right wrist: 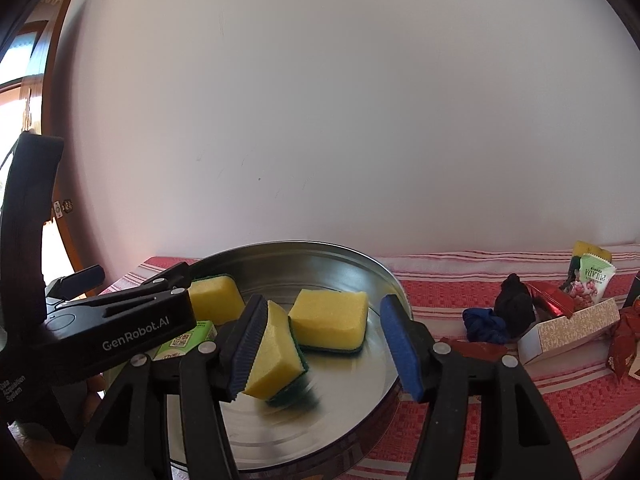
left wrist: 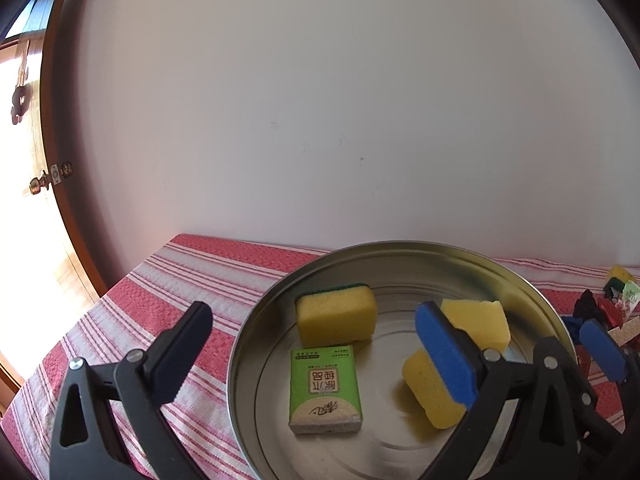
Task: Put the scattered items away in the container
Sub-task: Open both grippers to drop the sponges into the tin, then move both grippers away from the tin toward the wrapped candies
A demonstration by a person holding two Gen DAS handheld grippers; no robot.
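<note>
A round metal tin (left wrist: pixel 280 296) (right wrist: pixel 396 284) sits on a red striped cloth. Inside lie a green tissue pack (left wrist: pixel 325 390) (right wrist: pixel 182 342) and three yellow sponges with green backs: one at the back left (left wrist: pixel 336 316) (right wrist: pixel 214 300), one at the back right (left wrist: pixel 480 322) (right wrist: pixel 330 318), one tilted and blurred (left wrist: pixel 430 392) (right wrist: pixel 276 356). My left gripper (left wrist: pixel 316 334) is open, its fingers astride the tin's left rim. My right gripper (right wrist: pixel 326 346) is open over the tin, the tilted sponge leaning against its left finger (right wrist: pixel 246 344). The right gripper also shows in the left wrist view (left wrist: pixel 524 348).
Right of the tin on the cloth lie a blue scrunchie (right wrist: pixel 486 324), a black cloth lump (right wrist: pixel 514 306), a patterned box (right wrist: pixel 572 330), red wrappers (right wrist: pixel 554 300) and a snack packet (right wrist: pixel 592 284). A white wall stands behind. A wooden door (left wrist: pixel 44 184) is at the left.
</note>
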